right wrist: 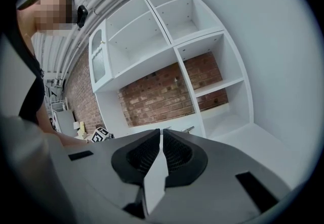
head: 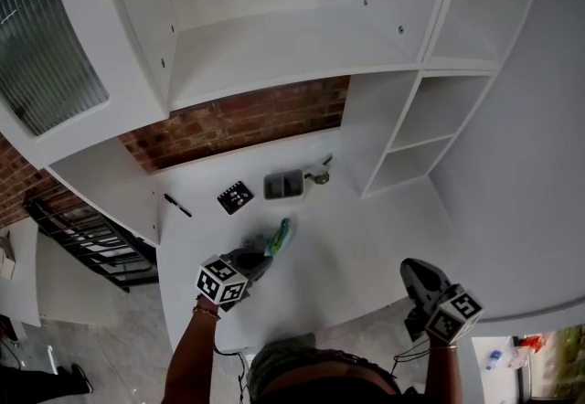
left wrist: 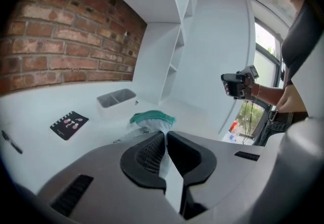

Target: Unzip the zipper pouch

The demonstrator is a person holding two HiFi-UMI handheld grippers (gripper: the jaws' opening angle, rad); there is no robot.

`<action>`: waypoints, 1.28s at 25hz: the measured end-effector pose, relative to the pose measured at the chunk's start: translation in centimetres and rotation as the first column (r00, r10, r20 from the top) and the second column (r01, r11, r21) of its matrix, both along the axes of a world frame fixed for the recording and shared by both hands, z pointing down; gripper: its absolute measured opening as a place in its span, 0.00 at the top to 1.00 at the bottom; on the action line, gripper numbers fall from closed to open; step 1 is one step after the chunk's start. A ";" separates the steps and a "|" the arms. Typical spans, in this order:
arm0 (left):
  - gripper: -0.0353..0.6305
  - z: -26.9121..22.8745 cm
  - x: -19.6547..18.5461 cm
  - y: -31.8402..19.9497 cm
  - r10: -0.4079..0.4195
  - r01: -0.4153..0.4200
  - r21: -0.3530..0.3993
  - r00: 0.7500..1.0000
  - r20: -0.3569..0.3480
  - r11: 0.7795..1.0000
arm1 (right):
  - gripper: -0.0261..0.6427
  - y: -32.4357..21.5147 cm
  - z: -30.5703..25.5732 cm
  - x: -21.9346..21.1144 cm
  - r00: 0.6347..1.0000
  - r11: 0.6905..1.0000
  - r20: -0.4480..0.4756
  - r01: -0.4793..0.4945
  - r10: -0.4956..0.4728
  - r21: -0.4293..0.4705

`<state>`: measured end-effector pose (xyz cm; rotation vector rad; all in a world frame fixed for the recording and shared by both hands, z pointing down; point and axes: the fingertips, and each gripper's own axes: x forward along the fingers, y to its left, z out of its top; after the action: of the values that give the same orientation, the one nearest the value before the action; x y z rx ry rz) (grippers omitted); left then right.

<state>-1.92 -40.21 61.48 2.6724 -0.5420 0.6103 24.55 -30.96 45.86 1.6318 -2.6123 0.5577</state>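
Jaws on L gripper (left wrist: 165,134) were shut, apparently pinching the zipper pouch (left wrist: 151,119) mid-table (head: 366,238), R gripper (right wrist: 161,132) shut empty off at its 4 o'clock, so unzipping looked unstarted imo.

Bin (head: 283,184) + blk card (head: 235,196) behind pouch (head: 278,238)

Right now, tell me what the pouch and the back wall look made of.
The pouch: likely thin frosted plastic, creased and see-through, with a green top band. The back wall: matt red brick, pale mortar joints showing.
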 end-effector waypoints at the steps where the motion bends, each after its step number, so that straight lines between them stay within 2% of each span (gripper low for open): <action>1: 0.93 0.3 0.0 0.2 -0.009 0.009 -0.015 1.000 -0.009 1.000 | 0.94 0.0 0.0 -0.2 1.000 1.000 -0.001 0.005 -0.005 0.000; 4: 0.91 1.0 0.0 1.1 -0.027 0.026 -0.048 1.000 -0.017 0.999 | 0.94 0.0 -0.1 -0.9 1.000 1.000 -0.001 0.020 -0.020 0.007; 7: 0.75 1.2 0.0 1.8 -0.033 0.033 -0.064 0.999 -0.009 0.997 | 0.94 0.0 -0.3 -1.3 1.000 0.999 0.001 0.031 -0.031 0.011; 11: 0.67 1.0 -0.1 2.9 -0.049 0.047 -0.068 0.999 -0.023 0.997 | 0.94 0.5 -0.2 -1.8 0.999 0.999 0.005 0.041 -0.041 0.004; 21: 0.67 -1.3 -1.8 6.0 -0.110 0.111 0.011 0.994 -0.023 0.994 | 0.94 1.3 0.3 -5.6 0.991 0.991 0.007 0.136 -0.136 0.007; 27: 0.67 -5.1 -3.1 7.8 -0.177 0.184 0.089 0.981 -0.075 0.979 | 0.94 1.9 0.4 -8.8 0.978 0.978 0.012 0.206 -0.206 0.007; 32: 0.67 -7.9 -3.9 11.0 -0.200 0.218 0.151 0.972 -0.125 0.964 | 0.94 2.9 0.5 -10.9 0.972 0.973 0.027 0.231 -0.232 0.022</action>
<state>-5.80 -29.21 53.57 2.7296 -0.8643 0.3721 13.65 -28.07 46.35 1.3047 -2.7842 0.5498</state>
